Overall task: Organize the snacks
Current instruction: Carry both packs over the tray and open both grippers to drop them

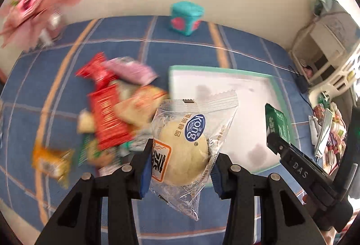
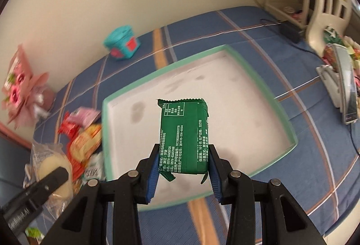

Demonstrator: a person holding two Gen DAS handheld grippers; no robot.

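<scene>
The left gripper (image 1: 180,168) pinched a soft, crushable pastry packet (image 1: 186,143) at its middle. The right gripper (image 2: 183,168), nearly closed, held a light, crinkly green packet (image 2: 184,137) by its lower end, above the tray (image 2: 281,114).

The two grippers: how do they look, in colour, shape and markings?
Both the left gripper and the right gripper are black plastic, each with two angular fingers lined with blue pads and fixed by round silver rivets. White lettering runs along each gripper's body where the other camera sees it. No cables or sleeves are visible.
</scene>
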